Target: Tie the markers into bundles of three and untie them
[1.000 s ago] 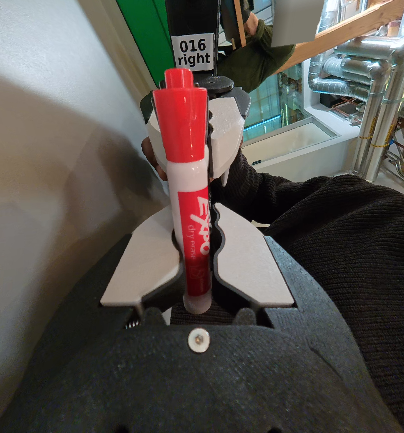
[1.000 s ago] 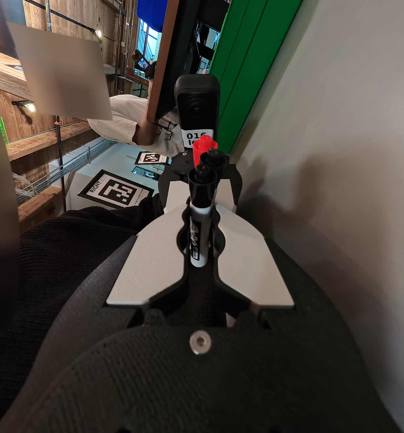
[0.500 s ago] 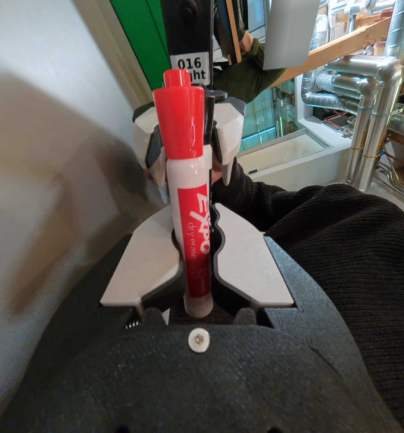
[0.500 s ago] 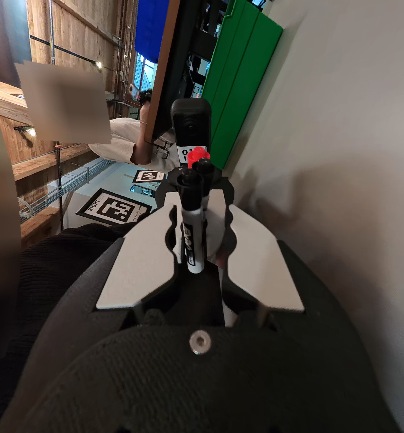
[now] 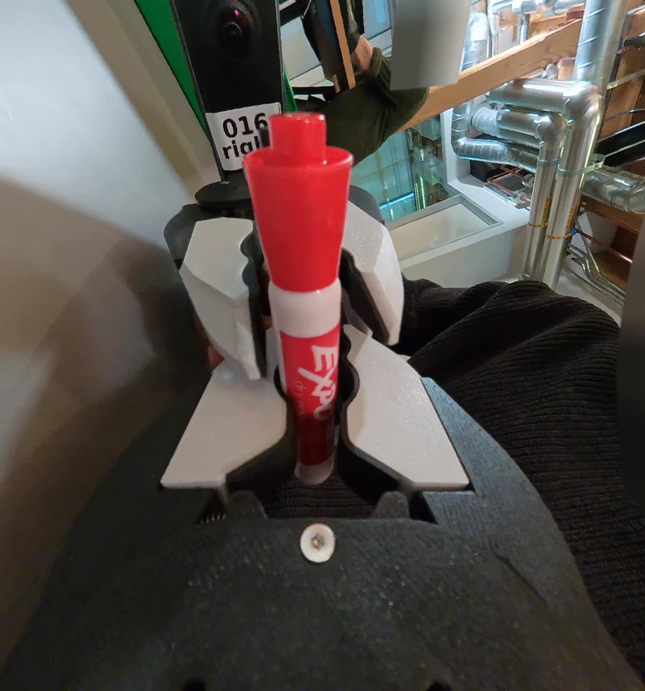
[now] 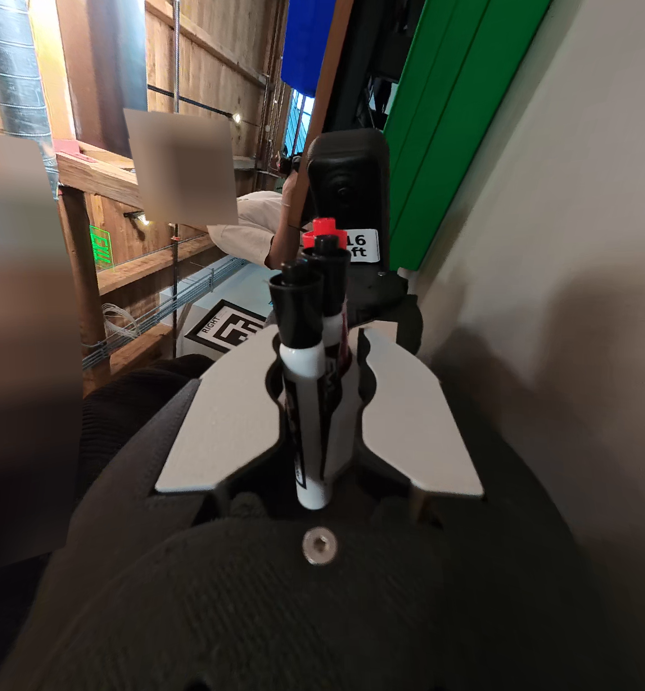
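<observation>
Compared with 1 second earlier, the 2 grippers have closed in on each other, and the right one has spread its fingers from a pinch on a black marker to a wide gap.

Left wrist view: the left gripper (image 5: 315, 392) is clenched on the red marker (image 5: 306, 299), whose labelled barrel sits in the notch between the 2 white fingers (image 5: 399, 422), cap pointing away from the camera. Just past the fingertips, the right gripper (image 5: 295, 295) faces it, its fingers standing on either side of the red cap without visibly pressing it. A black knit sleeve (image 5: 538, 392) fills the right side.

Right wrist view: 2 black markers (image 6: 302, 374) lie in the gap between the right gripper's fingers (image 6: 231, 411), apart from the right-hand finger; whether they touch the other is unclear. Their caps point toward the left gripper (image 6: 351, 329) beyond, where the red cap shows behind them. No band or tie is visible around the 3 markers, and what is holding the black pair is hidden.

Judged from this, the step in hand is gathering 3 markers into 1 bundle. Next, the right fingers would need to close around all 3 barrels together, keeping them parallel so none slips out.

No container is in view.
</observation>
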`<control>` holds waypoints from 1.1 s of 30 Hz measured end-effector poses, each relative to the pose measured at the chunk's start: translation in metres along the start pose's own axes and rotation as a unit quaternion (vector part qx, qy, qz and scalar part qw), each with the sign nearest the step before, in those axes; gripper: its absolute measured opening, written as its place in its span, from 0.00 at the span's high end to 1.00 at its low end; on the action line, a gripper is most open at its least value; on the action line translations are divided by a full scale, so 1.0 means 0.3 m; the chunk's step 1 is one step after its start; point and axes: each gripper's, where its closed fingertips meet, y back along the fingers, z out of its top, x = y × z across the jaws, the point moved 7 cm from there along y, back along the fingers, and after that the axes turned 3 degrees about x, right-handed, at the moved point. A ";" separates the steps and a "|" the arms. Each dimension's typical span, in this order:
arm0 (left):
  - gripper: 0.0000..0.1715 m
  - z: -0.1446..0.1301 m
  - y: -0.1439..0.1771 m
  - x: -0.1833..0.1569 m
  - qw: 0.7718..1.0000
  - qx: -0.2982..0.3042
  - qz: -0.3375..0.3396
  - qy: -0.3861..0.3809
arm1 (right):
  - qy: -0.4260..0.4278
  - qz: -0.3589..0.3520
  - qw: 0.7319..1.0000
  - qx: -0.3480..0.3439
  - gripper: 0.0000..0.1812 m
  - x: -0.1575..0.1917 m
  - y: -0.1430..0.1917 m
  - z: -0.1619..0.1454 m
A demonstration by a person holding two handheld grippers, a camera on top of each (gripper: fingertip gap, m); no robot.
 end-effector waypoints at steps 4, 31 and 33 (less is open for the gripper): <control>0.88 0.017 0.028 0.010 1.000 -0.021 0.003 0.016 | 0.011 -0.005 1.000 -0.021 0.90 0.000 0.032 0.022; 0.89 0.009 0.035 0.064 0.991 -0.001 0.131 -0.009 | 0.036 -0.111 0.992 -0.036 0.68 -0.016 0.150 0.092; 0.88 0.015 0.043 0.067 0.991 -0.011 0.135 -0.005 | 0.033 -0.121 0.992 -0.023 0.68 -0.024 0.140 0.081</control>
